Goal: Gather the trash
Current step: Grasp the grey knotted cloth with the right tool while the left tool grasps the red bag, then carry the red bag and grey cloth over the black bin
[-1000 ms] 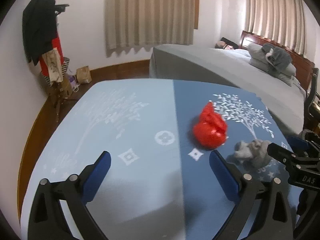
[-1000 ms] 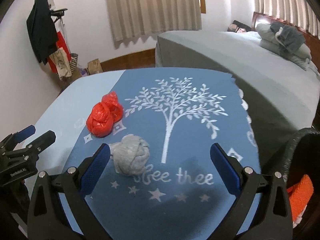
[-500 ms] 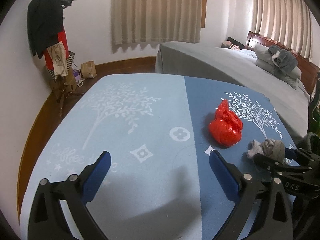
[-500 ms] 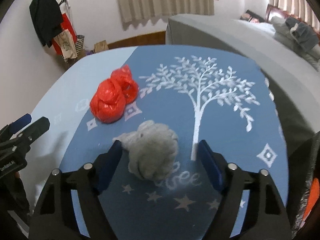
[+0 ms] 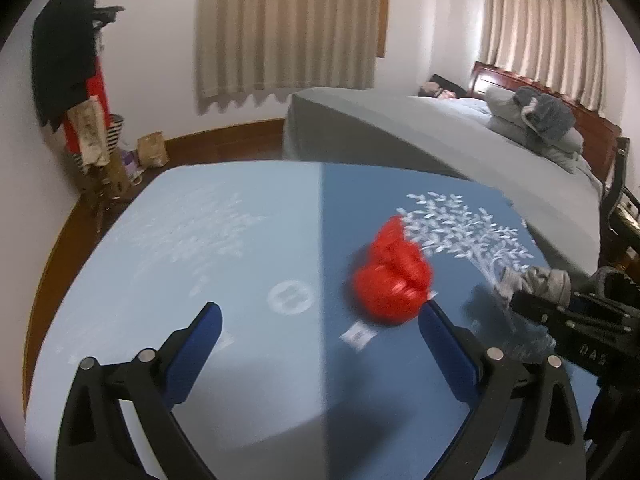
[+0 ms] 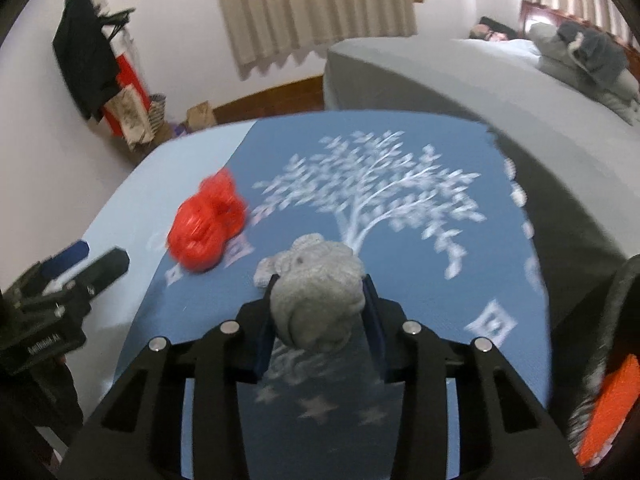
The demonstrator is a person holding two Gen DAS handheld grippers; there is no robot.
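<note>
A crumpled red plastic bag [image 5: 394, 276] lies on the blue tablecloth [image 5: 200, 248]; it also shows in the right wrist view [image 6: 206, 224]. My left gripper [image 5: 320, 320] is open, with the red bag just beyond its right finger. My right gripper [image 6: 320, 292] is shut on a grey crumpled wad [image 6: 318, 296] and holds it above the cloth [image 6: 400, 240]. The wad also shows in the left wrist view [image 5: 536, 282], at the right gripper's tip [image 5: 520, 300].
A grey bed [image 5: 440, 132] with pillows stands behind the table. A coat rack with clothes [image 5: 76, 80] and bags stands at the left wall. A dark bin with an orange item [image 6: 612, 392] sits at the table's right edge.
My right gripper has closed on the grey wad and lifted it off the cloth. My left gripper has moved closer to the red bag.
</note>
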